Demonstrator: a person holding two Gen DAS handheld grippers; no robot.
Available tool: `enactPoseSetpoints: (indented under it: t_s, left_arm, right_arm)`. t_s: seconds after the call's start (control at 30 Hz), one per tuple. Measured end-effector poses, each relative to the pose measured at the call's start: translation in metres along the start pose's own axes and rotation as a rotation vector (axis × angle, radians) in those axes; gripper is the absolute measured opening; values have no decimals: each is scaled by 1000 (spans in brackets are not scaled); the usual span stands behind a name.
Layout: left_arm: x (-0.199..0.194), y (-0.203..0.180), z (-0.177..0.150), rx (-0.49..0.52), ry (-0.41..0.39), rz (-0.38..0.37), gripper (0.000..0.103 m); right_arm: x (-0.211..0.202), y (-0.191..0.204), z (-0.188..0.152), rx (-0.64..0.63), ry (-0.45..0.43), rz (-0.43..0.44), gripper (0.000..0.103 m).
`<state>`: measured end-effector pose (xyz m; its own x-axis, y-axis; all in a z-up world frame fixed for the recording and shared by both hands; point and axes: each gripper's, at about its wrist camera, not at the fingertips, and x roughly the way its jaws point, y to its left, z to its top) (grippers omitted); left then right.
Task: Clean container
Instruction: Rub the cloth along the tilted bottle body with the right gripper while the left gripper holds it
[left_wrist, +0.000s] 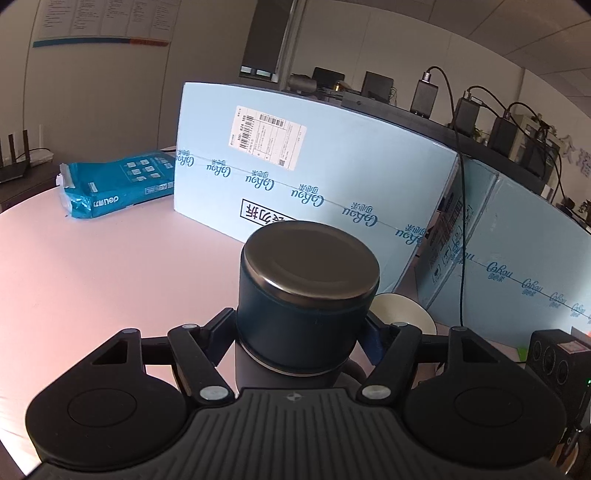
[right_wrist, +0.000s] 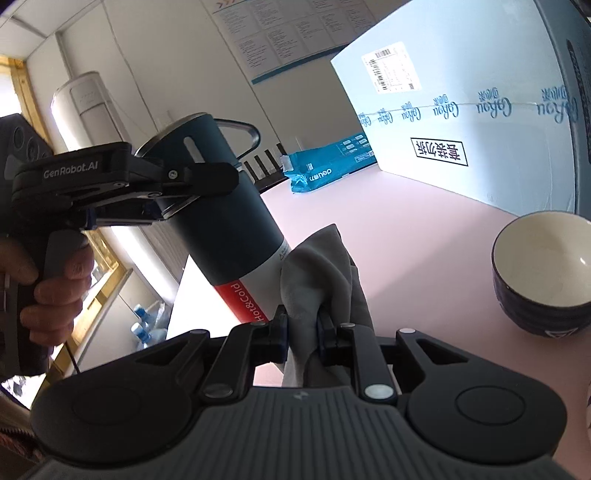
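Observation:
A dark blue thermos bottle (right_wrist: 225, 225) with a metal lid end (left_wrist: 308, 260) and a red "Hot&Cold" label is held tilted above the pink table. My left gripper (left_wrist: 301, 328) is shut on the bottle near its lid; it also shows in the right wrist view (right_wrist: 184, 184). My right gripper (right_wrist: 301, 332) is shut on a grey cloth (right_wrist: 317, 266). The cloth touches the bottle's lower body beside the label.
A dark bowl with a white inside (right_wrist: 546, 273) stands on the pink table (right_wrist: 424, 236) at right; it also shows in the left wrist view (left_wrist: 402, 310). Large light blue cartons (left_wrist: 332, 177) stand behind. A teal package (left_wrist: 114, 184) lies at the far left.

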<state>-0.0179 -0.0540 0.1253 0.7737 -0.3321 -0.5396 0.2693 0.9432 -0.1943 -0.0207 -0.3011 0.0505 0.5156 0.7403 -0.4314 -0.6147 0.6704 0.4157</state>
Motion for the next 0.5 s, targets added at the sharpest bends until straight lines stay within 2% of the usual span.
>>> enactPoseSetpoints:
  t_s: [0.13, 0.23, 0.4, 0.5]
  left_arm:
    - [0, 3, -2, 102, 12, -91, 65]
    - [1, 4, -1, 160, 25, -145, 65]
    - [2, 10, 1, 179, 38, -190, 65]
    - [2, 11, 0, 183, 38, -197, 65]
  right_arm:
    - [-4, 11, 7, -153, 34, -8, 20]
    - [-11, 21, 14, -273, 27, -12, 20]
    - [-31, 45, 23, -512, -27, -30, 20]
    - [-45, 56, 29, -609, -92, -46, 20]
